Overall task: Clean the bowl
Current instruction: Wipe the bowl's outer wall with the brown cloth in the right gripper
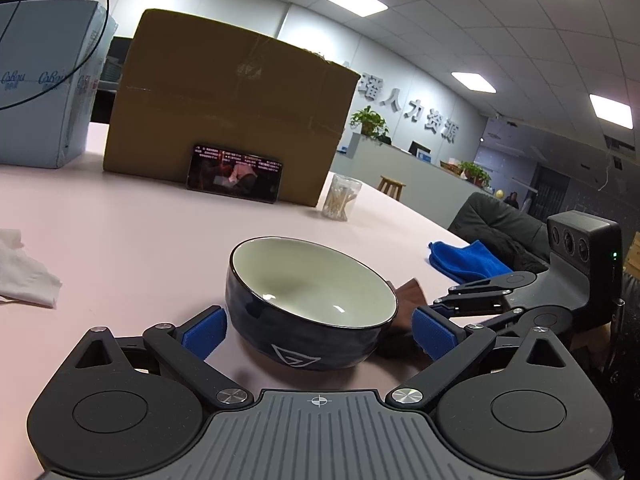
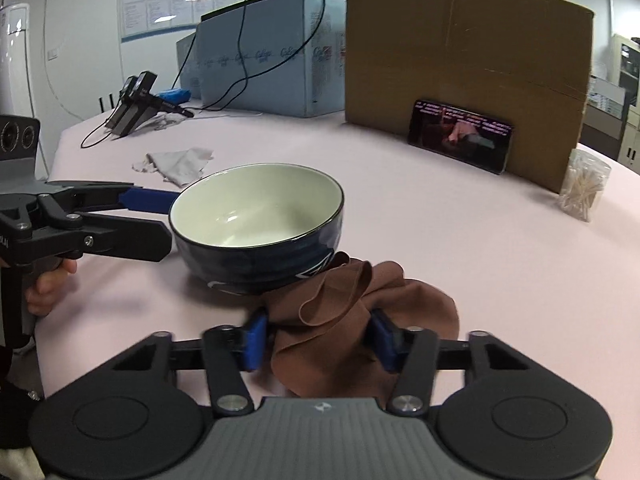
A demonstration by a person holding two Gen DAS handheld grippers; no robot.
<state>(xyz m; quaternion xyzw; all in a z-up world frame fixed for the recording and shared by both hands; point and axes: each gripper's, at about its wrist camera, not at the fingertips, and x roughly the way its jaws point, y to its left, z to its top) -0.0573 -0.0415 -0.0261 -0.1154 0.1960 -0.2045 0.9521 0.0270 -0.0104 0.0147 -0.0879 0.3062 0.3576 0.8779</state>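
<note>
Navy bowl (image 1: 312, 304): dark blue outside, pale cream inside, standing upright on the pink table (image 1: 140, 232); a white triangle mark faces my left camera.
Left gripper (image 1: 318, 330): my jaws are spread wide, one blue pad on each side of the bowl's lower wall; I cannot tell whether either pad touches it. From the right camera it (image 2: 160, 220) comes in from the left at the bowl's rim (image 2: 256, 168).
Right gripper (image 2: 318, 342): my pads are pinching a bunched brown cloth (image 2: 352, 320) between them, just in front of the bowl.
Brown cloth: its upper folds lie against the bowl's near side, low down; the rest spills over the table.
Blue cloth (image 1: 468, 260): crumpled on the table's edge, beyond my right gripper as the left camera sees it.
White tissue (image 1: 24, 276): crumpled, well to the left of the bowl.
Grey rag (image 2: 180, 164): lying behind the bowl in the right view.
Cardboard box (image 1: 232, 108): at the back of the table, a phone (image 1: 236, 178) with a lit screen leaning on it.
Clear jar (image 1: 342, 198): holding cotton swabs, beside the box's corner.
Light blue carton (image 2: 272, 56): left of the cardboard box.
</note>
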